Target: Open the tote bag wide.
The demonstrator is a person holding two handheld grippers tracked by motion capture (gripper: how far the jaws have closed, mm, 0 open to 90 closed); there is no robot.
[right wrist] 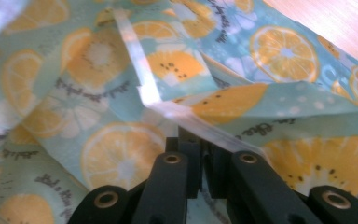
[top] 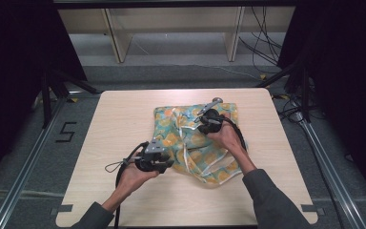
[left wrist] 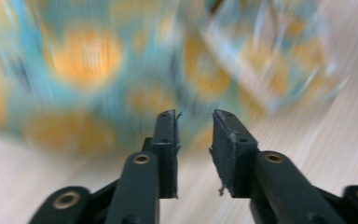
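The lemon-print cloth point(top: 198, 143) lies crumpled right of centre on a pale wooden table point(top: 124, 119), with cables on the grey floor beyond. The right gripper point(right wrist: 204, 154) pinches its white-edged hem tight; the left gripper point(left wrist: 195, 122), jaws narrowly parted and empty, hovers just beside the cloth's edge.

The high view looks forward and down from above the person's side onto the whole pale wooden desk point(top: 124, 191). Each gripper view looks along its own black jaws, very close to the teal, orange-slice-printed cloth point(right wrist: 98, 93) that all three views share; the left gripper view is blurred.
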